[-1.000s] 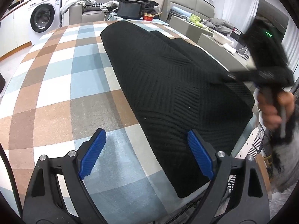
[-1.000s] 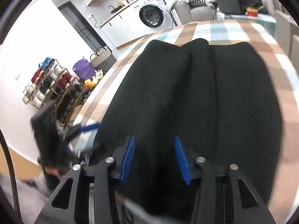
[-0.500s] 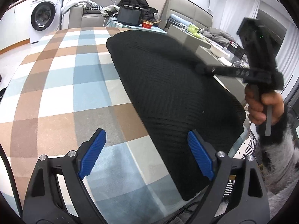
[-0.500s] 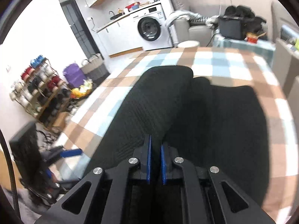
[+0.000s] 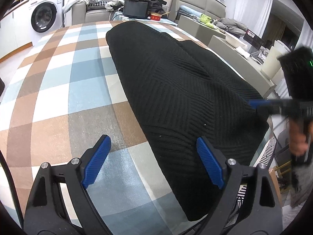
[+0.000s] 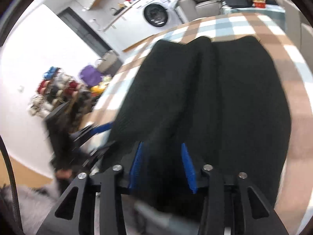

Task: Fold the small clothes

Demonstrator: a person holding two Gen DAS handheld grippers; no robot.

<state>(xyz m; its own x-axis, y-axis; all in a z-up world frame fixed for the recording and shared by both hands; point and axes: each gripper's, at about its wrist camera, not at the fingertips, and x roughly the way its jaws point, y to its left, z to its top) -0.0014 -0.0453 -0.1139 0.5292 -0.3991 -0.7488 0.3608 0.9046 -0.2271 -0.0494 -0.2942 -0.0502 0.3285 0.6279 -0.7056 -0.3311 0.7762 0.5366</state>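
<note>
Blue-padded right gripper (image 6: 162, 164): half a second ago its pads were pressed together on a raised ridge of the black knit garment (image 6: 205, 101); its jaws have just been opening and now stand part-way apart. The dark fold still sits between them, but the frame is blurred, so I cannot tell whether the pads touch the cloth. The ridge that stood lifted in the earlier frame now lies lower, running away from the pads as a soft crease. This gripper points down at the garment's near end.

Left gripper (image 5: 154, 156): unchanged from the earlier frames, jaws spread wide, pinching nothing. Its left pad hangs over the checked tablecloth (image 5: 58, 98); its right pad hangs over the garment's near edge. It points down across the table.

Garment position: laid lengthwise on the tablecloth, folded in from the sides, one end overhanging the table's near edge.

Seen from the left wrist view, the person's right hand (image 5: 298, 137) is gripping the handle beside the garment's right edge. Beyond the table stands a washing machine (image 5: 44, 16).
</note>
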